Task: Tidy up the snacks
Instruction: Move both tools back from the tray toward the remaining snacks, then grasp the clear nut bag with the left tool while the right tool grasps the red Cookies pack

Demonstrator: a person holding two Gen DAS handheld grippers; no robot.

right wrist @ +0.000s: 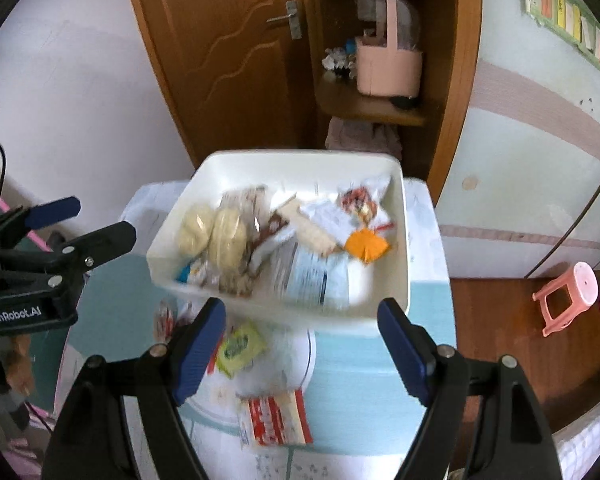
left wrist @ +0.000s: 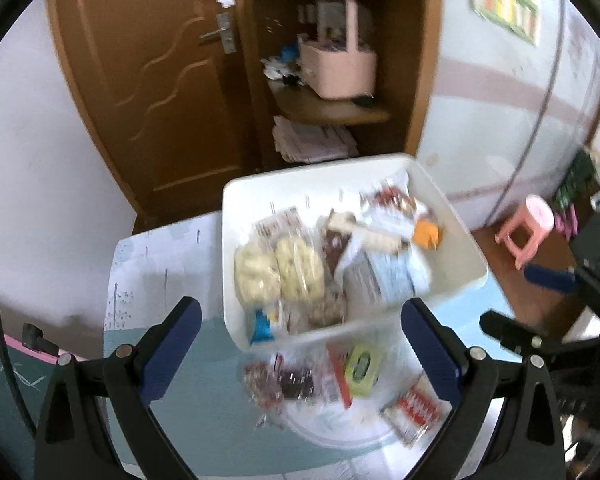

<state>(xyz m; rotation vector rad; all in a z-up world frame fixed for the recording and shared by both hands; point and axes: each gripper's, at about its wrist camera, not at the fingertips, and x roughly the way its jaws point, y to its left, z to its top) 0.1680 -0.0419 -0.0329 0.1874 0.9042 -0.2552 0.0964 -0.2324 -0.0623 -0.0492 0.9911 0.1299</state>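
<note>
Both grippers, left (left wrist: pixel 300 344) and right (right wrist: pixel 302 338), gape wide, holding nothing, above the table (right wrist: pixel 352 380). Near, loose on the table: red-white packet (right wrist: pixel 276 420), green packet (right wrist: pixel 241 347), dark packets (left wrist: pixel 284 380) (blurred). Beyond them, white bin (right wrist: pixel 300 168) full of snacks (right wrist: pixel 228 236). Far: shelf with pink basket (right wrist: pixel 388 68); pink stool (right wrist: pixel 568 296) on the right.
</note>
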